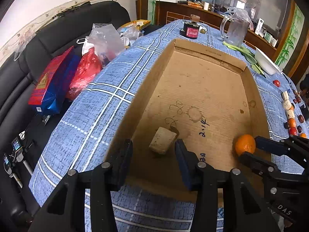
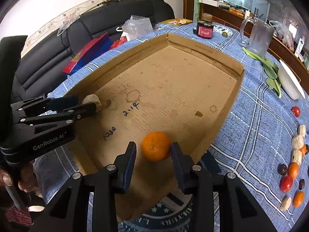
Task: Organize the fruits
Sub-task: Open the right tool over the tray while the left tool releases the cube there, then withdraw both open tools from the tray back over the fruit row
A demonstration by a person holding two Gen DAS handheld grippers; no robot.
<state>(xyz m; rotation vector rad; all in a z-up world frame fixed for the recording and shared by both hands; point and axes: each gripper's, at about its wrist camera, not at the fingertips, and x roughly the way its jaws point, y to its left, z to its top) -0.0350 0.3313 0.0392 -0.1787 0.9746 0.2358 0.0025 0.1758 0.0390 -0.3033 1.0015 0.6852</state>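
A shallow cardboard box (image 1: 208, 52) (image 2: 202, 46) lies on the blue checked tablecloth. On its floor rests a beige block (image 1: 163, 143) (image 2: 92, 99), between the fingers of my left gripper (image 1: 153, 151) (image 2: 87, 103). The jaws stand apart with a gap on the left side, so they do not press it. An orange mandarin (image 2: 156, 146) (image 1: 245, 144) sits on the box floor near the right wall, between the fingers of my right gripper (image 2: 153, 150) (image 1: 248, 147). That gripper is open too, with a gap at its left pad.
On the cloth to the right of the box lies a row of beige pieces (image 2: 297, 141), cherry tomatoes (image 2: 285, 183), small oranges (image 2: 293, 170) and dark fruits. Farther back are a white bowl (image 2: 289, 83), greens (image 2: 270, 71), a glass pitcher (image 2: 258, 38) and a dark jar (image 2: 204, 31). A black sofa (image 1: 58, 34) with bags stands on the left.
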